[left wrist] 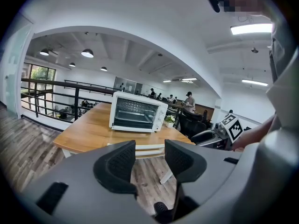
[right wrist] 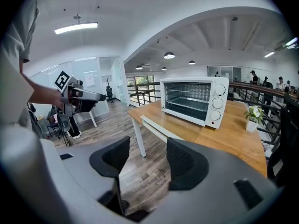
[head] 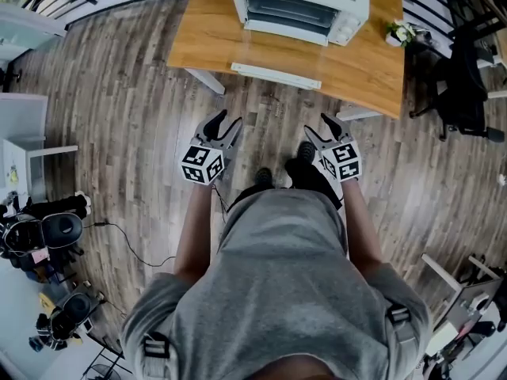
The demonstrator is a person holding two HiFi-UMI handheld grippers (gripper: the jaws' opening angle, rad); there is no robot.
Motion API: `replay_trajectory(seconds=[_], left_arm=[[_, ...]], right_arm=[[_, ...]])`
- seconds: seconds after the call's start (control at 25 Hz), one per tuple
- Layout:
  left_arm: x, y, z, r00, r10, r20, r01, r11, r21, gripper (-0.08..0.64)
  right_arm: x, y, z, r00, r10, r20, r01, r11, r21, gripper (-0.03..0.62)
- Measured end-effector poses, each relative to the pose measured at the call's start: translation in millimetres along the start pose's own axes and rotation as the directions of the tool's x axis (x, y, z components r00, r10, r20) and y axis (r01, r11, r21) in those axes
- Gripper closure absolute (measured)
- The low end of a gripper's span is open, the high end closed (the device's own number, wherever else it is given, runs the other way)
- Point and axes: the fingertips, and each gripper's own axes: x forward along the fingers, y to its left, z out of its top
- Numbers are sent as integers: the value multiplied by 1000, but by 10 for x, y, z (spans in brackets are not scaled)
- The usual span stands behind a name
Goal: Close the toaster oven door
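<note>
Head view: the oven [head: 305, 2] sits on the table [head: 202, 42] with its door [head: 277, 63] dropped flat toward the person. The left gripper [head: 226, 122] and right gripper [head: 331, 125] hang short of the table edge. Left gripper view: jaws apart, nothing between them. Right gripper view: the same. It is probably best to come under the door's front edge and lift it evenly.

Our head view looks steeply down, with the oven [head: 301, 6] well off at twelve o'clock. Both gripper views face it from low and afar: central in the left, toward three o'clock in the right. All three share the table [head: 356, 62].
</note>
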Motion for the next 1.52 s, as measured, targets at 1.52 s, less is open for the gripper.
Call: replay_trajectory(seconds=[1.52], left_arm=[[1231,860,-11,977,191,-96,-194,981,-13,351]], right_arm=[[617,-1169,-318,982,111,-155,-104,993,56,350]])
